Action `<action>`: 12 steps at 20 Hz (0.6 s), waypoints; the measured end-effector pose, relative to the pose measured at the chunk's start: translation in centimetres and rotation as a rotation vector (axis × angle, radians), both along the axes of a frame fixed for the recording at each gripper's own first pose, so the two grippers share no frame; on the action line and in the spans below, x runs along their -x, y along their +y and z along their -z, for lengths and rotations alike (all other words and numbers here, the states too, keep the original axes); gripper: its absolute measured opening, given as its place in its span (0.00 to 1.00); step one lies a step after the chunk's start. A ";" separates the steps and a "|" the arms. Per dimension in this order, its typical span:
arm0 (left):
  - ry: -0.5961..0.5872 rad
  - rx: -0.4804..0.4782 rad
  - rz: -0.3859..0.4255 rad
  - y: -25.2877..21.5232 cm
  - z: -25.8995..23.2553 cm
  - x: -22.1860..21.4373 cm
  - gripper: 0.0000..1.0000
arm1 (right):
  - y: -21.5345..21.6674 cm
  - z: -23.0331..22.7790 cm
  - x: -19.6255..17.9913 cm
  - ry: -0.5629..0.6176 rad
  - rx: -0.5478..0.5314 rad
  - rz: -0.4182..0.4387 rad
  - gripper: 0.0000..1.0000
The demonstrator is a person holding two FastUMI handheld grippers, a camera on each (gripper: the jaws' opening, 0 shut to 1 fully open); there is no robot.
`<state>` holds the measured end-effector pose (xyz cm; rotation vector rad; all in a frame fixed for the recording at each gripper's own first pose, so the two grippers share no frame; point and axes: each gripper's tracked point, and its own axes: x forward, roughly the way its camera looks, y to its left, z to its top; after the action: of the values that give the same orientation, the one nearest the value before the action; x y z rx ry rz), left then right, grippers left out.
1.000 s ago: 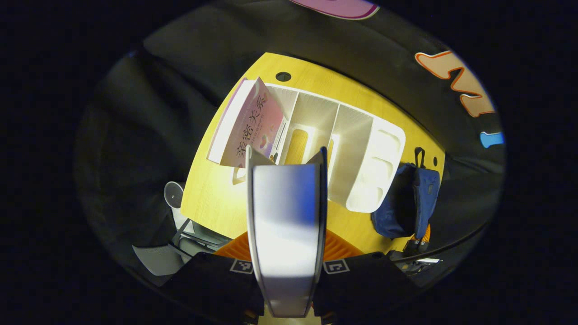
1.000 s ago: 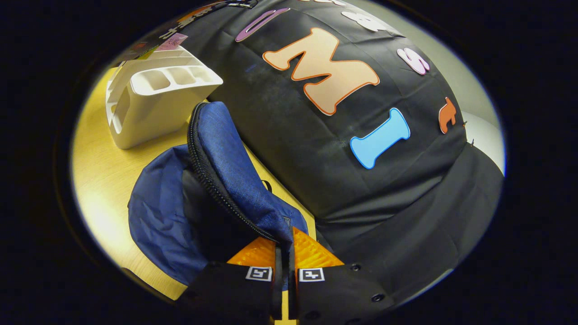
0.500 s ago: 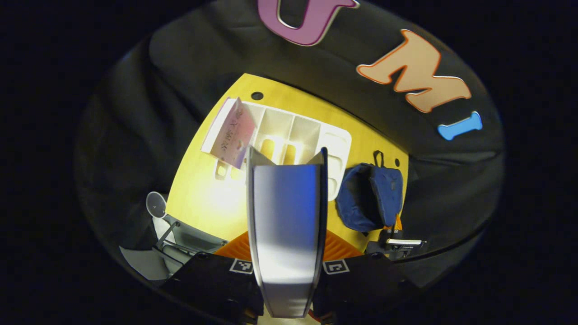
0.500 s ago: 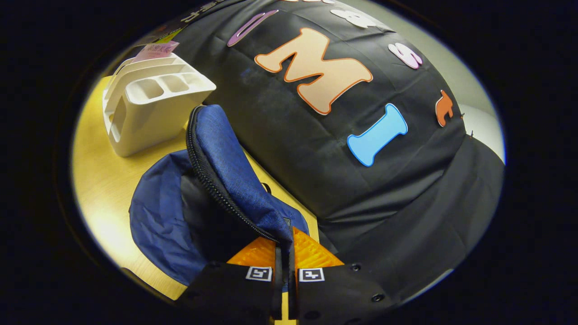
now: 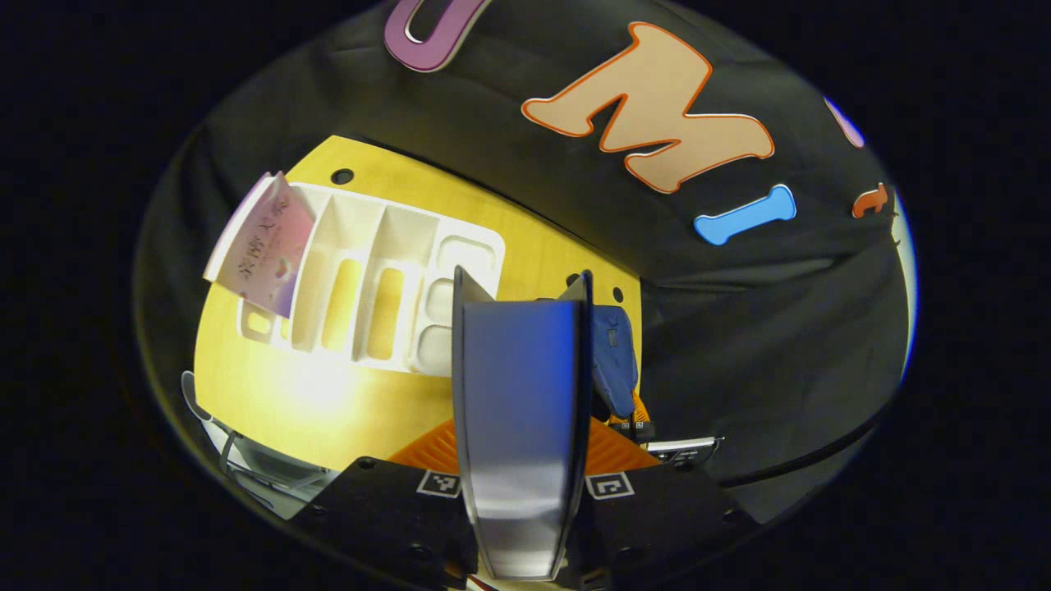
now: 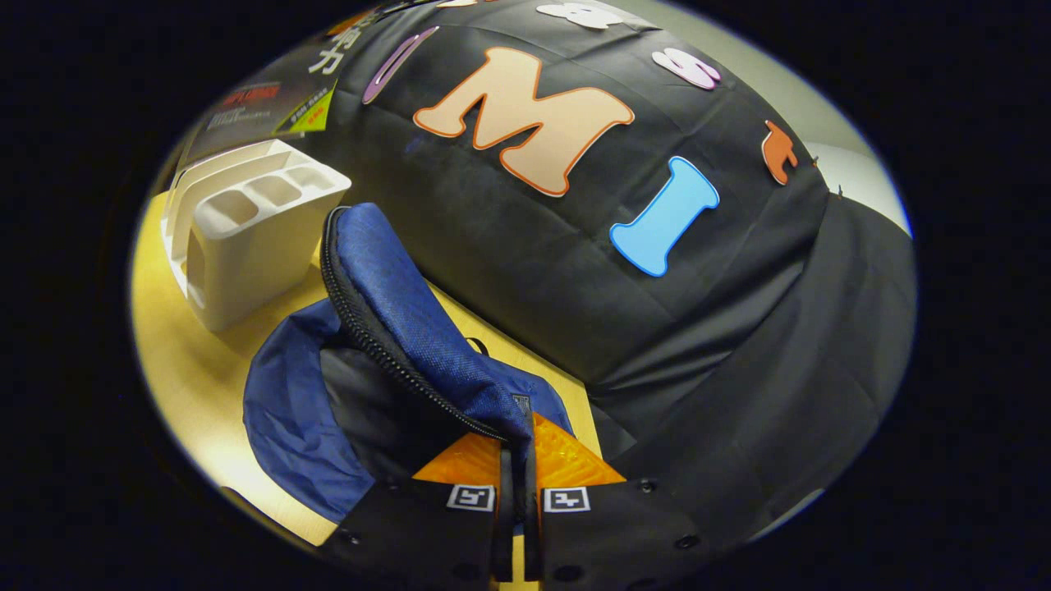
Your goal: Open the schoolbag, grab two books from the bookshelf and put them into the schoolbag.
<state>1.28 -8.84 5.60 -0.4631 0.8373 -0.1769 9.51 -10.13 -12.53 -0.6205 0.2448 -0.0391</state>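
Note:
My left gripper (image 5: 521, 443) is shut on a book (image 5: 521, 386) that stands edge-on between its fingers, high above the yellow table (image 5: 271, 394). Behind the book's right edge lies the blue schoolbag (image 5: 614, 361), mostly hidden by it. A pink book (image 5: 263, 246) leans in the left slot of the white bookshelf (image 5: 386, 271). In the right gripper view my right gripper (image 6: 516, 447) is shut on the zip edge of the schoolbag's flap (image 6: 410, 328) and holds it up, so the schoolbag (image 6: 296, 419) gapes open. The held book (image 6: 271, 107) hangs at the upper left above the bookshelf (image 6: 246, 230).
The booth's black cloth wall rises right behind the table and the bag. The table has small round holes (image 5: 341, 176) near its far edge. A grey chair frame (image 5: 246, 464) stands past the table's near left edge.
My left gripper has carried the book up and to the right, from over the bookshelf to over the schoolbag. The right gripper has kept hold of the flap and hardly moved.

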 end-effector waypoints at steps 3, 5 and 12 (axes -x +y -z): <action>-0.012 0.033 0.031 -2.6 3.2 -2.2 0.39 | -0.1 -0.2 -0.1 0.001 -0.048 -0.001 0.08; -0.024 0.047 0.043 -4.2 5.3 -3.8 0.39 | -0.4 -0.5 -0.3 -0.003 -0.067 -0.003 0.08; -0.050 0.181 0.090 -10.7 12.3 -8.6 0.39 | -1.3 -1.0 -0.5 -0.007 -0.200 0.010 0.08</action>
<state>9.91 -19.53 -6.65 -0.5881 0.7970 -0.3480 9.96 -11.48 -11.51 -0.4197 0.2419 -0.0262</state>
